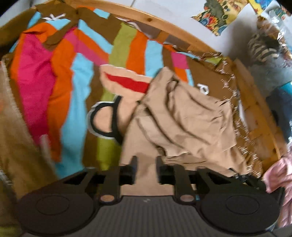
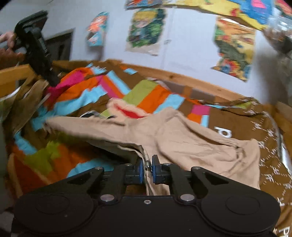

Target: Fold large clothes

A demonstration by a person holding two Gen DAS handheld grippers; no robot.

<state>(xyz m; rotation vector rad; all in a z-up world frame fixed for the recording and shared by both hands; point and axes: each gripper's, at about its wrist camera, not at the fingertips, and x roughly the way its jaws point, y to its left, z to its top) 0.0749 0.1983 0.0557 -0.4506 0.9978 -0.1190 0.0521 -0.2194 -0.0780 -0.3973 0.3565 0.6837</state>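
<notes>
— How far along is the fold?

— Barely begun, I'd judge. The tan garment (image 2: 182, 145) lies rumpled on the striped bedspread (image 1: 45, 76), toward the right side of the bed.

— And the tools?

— The right tool (image 2: 147, 168) pinches the garment's near edge. The left tool (image 1: 146, 169) has its jaws apart, holding nothing, above the cloth.

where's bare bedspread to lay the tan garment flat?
Freest: the striped bedspread left of the tan garment, up to the wooden bed rail. Crowded: the right side, where the garment nears the rail and a pink cloth sits. The right gripper pinches the garment; the left gripper hangs open.
</notes>
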